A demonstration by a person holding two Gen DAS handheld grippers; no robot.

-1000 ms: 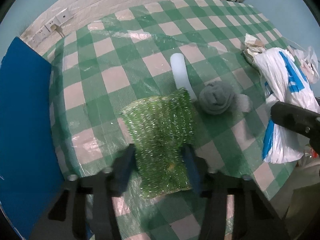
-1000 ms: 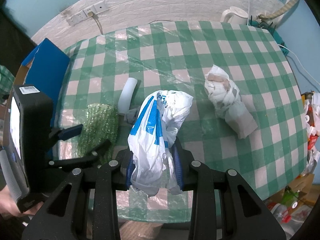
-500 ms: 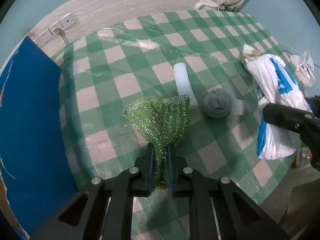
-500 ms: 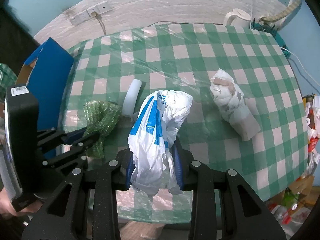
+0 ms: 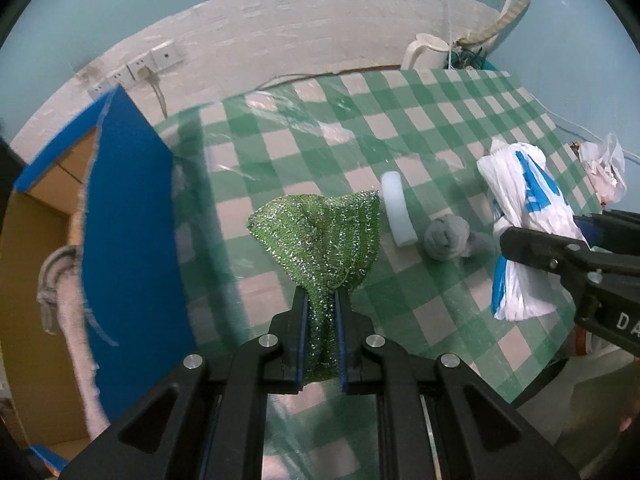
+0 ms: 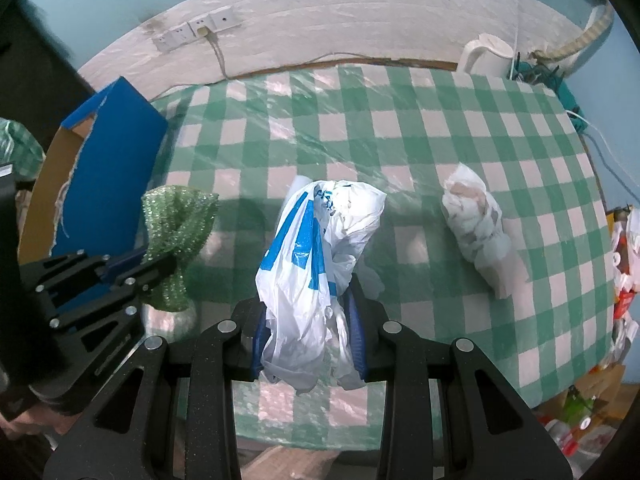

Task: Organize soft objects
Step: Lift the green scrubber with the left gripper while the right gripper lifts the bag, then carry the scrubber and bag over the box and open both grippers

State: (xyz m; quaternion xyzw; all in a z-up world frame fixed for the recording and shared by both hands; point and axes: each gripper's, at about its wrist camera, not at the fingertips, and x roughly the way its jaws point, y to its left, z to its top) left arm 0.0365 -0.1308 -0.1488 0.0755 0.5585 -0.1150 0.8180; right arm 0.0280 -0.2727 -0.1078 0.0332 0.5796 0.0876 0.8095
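Observation:
My left gripper [image 5: 320, 300] is shut on a glittery green cloth [image 5: 320, 236] and holds it above the checked table [image 5: 400, 128]; it also shows in the right wrist view [image 6: 176, 232]. My right gripper [image 6: 308, 300] is shut on a white and blue plastic bag [image 6: 316, 244], seen at the right in the left wrist view [image 5: 524, 208]. A white foam piece [image 5: 396, 208] and a grey rolled sock [image 5: 448, 236] lie on the table between them. A crumpled white bag [image 6: 480, 232] lies to the right.
A blue-sided cardboard box [image 5: 128, 216] stands open at the table's left edge with a pale towel [image 5: 68, 312] inside. A white kettle [image 6: 488, 56] and cables sit at the back right. Wall sockets [image 6: 196, 32] are behind.
My left gripper closed on the green cloth and lifted it off the table, rising and pulling back. The right gripper kept holding the bag, nearly still.

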